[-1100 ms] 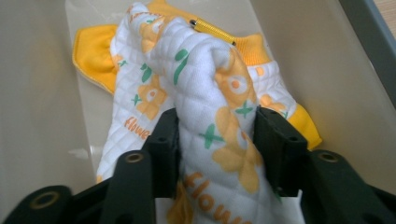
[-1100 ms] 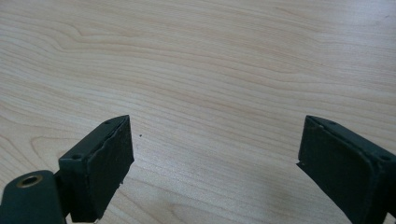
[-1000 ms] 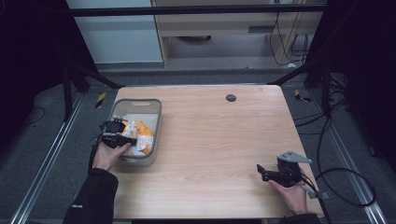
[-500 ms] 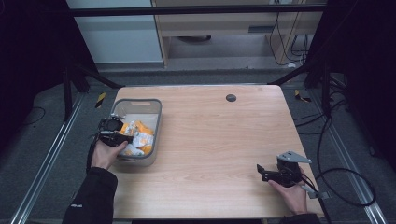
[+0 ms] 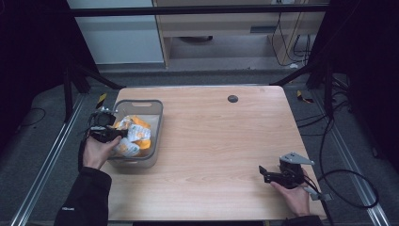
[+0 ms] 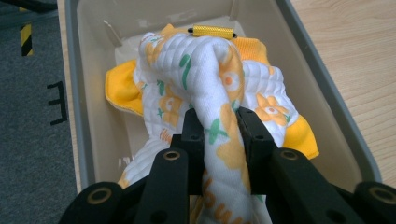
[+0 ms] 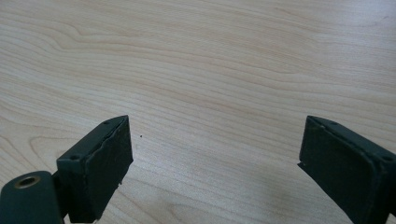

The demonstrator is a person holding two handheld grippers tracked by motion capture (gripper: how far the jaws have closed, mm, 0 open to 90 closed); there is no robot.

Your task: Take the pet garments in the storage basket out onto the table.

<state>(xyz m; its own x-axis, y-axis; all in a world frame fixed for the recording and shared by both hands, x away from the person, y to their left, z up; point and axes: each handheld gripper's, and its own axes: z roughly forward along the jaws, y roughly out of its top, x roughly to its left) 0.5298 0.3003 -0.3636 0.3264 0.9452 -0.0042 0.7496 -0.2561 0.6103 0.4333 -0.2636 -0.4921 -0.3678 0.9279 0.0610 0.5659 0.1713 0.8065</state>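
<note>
Pale wooden table (image 5: 211, 141), dim surroundings, left gripper (image 6: 219, 135) pinching quilted cloth (image 6: 210, 70) over grey bin (image 5: 157, 117), right gripper (image 7: 215, 154) wide apart.

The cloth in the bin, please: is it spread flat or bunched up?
Bunched up: the cloth sits crumpled in the bin, one fold pinched in the left gripper.
</note>
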